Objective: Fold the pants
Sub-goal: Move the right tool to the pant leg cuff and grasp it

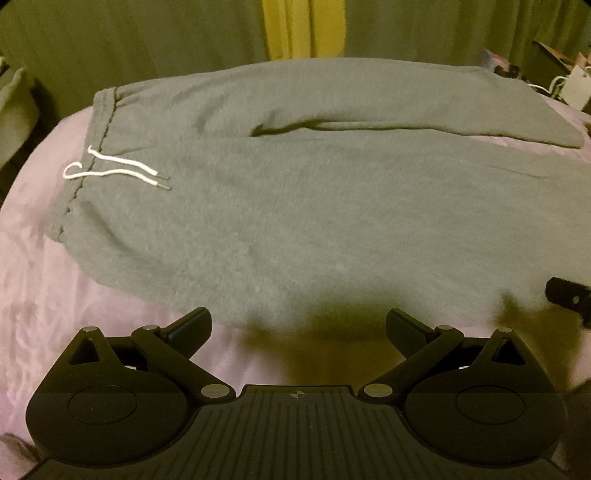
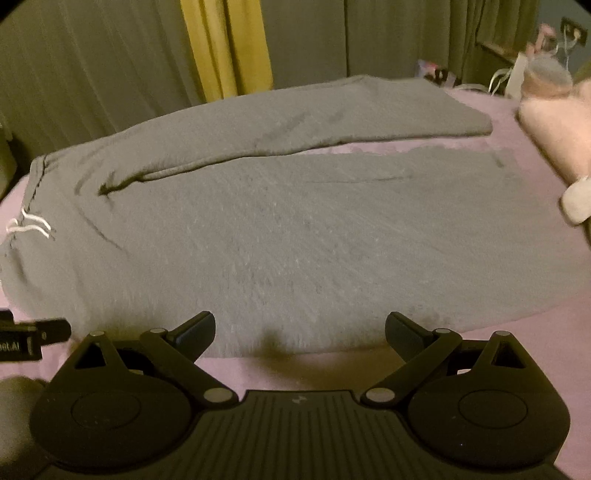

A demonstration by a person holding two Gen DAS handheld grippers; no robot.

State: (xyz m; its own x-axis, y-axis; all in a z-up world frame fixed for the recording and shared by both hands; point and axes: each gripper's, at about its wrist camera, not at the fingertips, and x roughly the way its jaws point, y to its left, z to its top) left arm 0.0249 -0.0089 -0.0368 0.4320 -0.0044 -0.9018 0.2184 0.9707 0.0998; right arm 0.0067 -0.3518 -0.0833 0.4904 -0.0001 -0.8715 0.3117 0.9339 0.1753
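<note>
Grey sweatpants (image 1: 295,206) lie spread flat on a pink bed sheet (image 1: 44,280), waistband at the left with a white drawstring (image 1: 110,168), both legs running to the right. They also show in the right wrist view (image 2: 295,236), with the drawstring (image 2: 29,225) at the left edge. My left gripper (image 1: 298,325) is open and empty, just above the near edge of the pants by the hip. My right gripper (image 2: 300,328) is open and empty, at the near edge of the front leg. Each gripper's side shows in the other's view (image 1: 569,295) (image 2: 33,334).
Grey and yellow curtains (image 1: 303,26) hang behind the bed. A pink pillow (image 2: 554,125) lies at the right end of the bed. Clutter and cables (image 1: 569,77) stand on a side table at the far right.
</note>
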